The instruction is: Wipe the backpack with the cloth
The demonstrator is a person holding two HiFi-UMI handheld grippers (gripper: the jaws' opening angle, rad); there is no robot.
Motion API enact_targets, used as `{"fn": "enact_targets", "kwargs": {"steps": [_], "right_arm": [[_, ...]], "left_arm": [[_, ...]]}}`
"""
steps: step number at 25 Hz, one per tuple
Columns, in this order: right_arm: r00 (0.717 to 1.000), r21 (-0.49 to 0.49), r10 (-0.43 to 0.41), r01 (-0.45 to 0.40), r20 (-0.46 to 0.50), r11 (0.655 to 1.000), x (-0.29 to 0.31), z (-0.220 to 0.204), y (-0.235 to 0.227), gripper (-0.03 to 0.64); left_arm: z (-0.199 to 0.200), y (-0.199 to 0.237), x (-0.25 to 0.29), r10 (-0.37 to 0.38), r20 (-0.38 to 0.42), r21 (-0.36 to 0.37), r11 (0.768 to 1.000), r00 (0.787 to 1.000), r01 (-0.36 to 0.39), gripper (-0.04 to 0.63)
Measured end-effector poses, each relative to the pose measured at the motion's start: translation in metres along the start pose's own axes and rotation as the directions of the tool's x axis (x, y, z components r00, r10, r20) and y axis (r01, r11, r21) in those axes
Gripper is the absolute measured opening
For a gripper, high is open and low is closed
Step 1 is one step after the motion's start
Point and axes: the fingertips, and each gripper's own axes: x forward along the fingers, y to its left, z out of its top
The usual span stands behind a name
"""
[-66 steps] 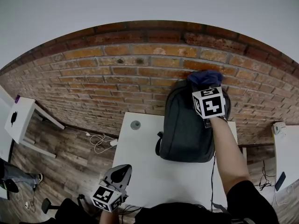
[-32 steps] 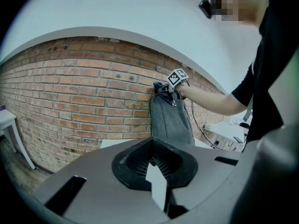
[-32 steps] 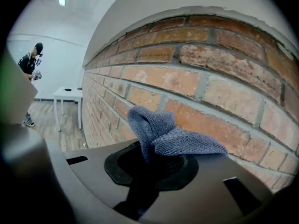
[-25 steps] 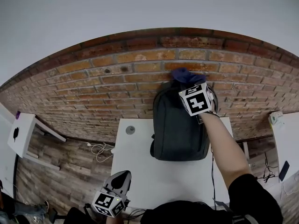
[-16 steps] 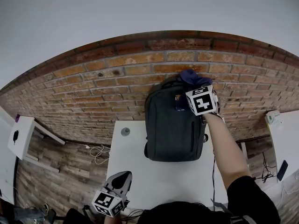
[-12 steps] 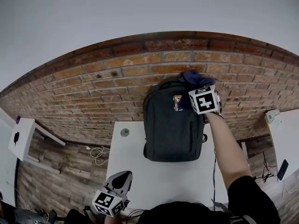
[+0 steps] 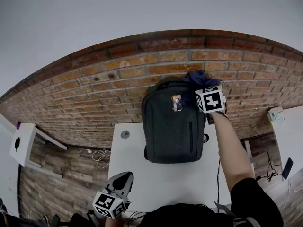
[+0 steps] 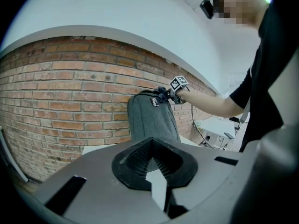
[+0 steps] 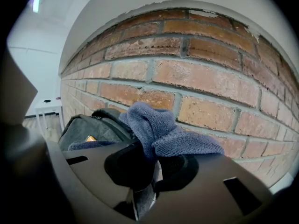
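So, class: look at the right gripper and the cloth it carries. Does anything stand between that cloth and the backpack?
Nothing visible does. The right gripper is shut on the cloth, which sits at the upper right corner of the backpack, close by the brick wall; no other thing lies between them.

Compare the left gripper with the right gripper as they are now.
The right gripper is shut on the blue cloth; the left gripper is shut on nothing. The right gripper is raised at the top of the backpack by the brick wall; the left gripper hangs low at the near edge of the white table. Both carry a marker cube.
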Motion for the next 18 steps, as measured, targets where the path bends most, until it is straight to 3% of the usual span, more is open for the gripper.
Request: {"fn": "enact_targets", "kwargs": {"steps": [18], "right_arm": [[0.996,-0.023,-0.084,0.084,0.006,0.996,-0.033,-0.027,-0.002,0.064]], "left_arm": [[-0.003,0.0,0.001,-0.042,-0.001,0.025,0.999,0.999,0.042,-0.006]]}}
